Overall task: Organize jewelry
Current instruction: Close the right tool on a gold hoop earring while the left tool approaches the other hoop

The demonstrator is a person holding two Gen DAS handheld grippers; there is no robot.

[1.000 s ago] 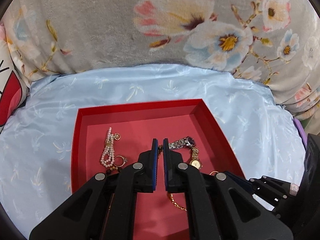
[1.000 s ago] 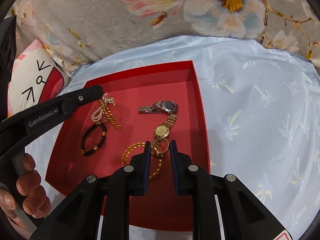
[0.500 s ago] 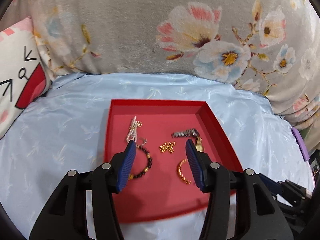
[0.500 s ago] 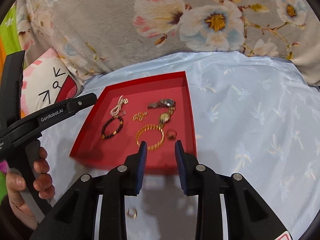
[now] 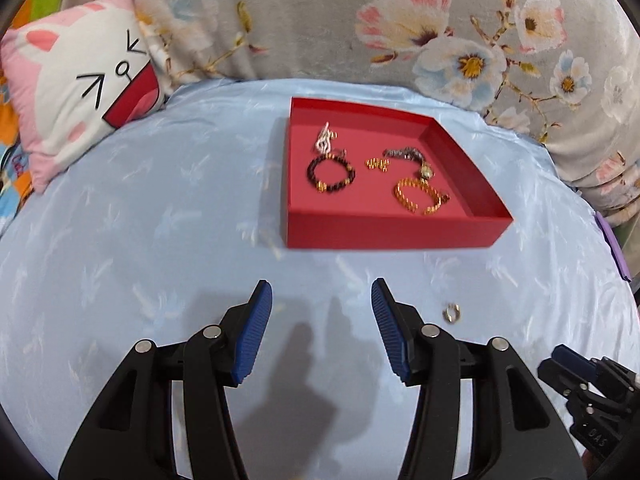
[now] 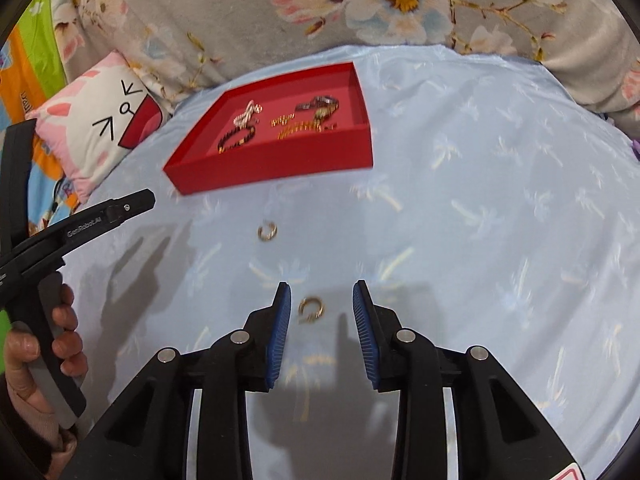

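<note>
A red tray (image 5: 384,232) (image 6: 280,168) lies on the light blue cloth. It holds a dark bead bracelet (image 5: 330,173), a pearl piece (image 5: 325,140), a small gold chain (image 5: 377,164), a watch (image 5: 404,153) and a gold bracelet (image 5: 416,198). Two gold rings lie loose on the cloth: one (image 6: 311,309) between my right gripper's fingers, another (image 6: 267,231) (image 5: 452,313) further toward the tray. My left gripper (image 5: 321,330) is open and empty over bare cloth. My right gripper (image 6: 321,334) is open.
A cat-face pillow (image 5: 80,88) lies at the back left. A grey floral cushion (image 5: 400,20) backs the cloth. The left gripper and the hand holding it (image 6: 44,280) show at the left of the right wrist view.
Both grippers have pulled back from the tray toward the near side and opened wider. The left let go of the small gold chain in the tray.
</note>
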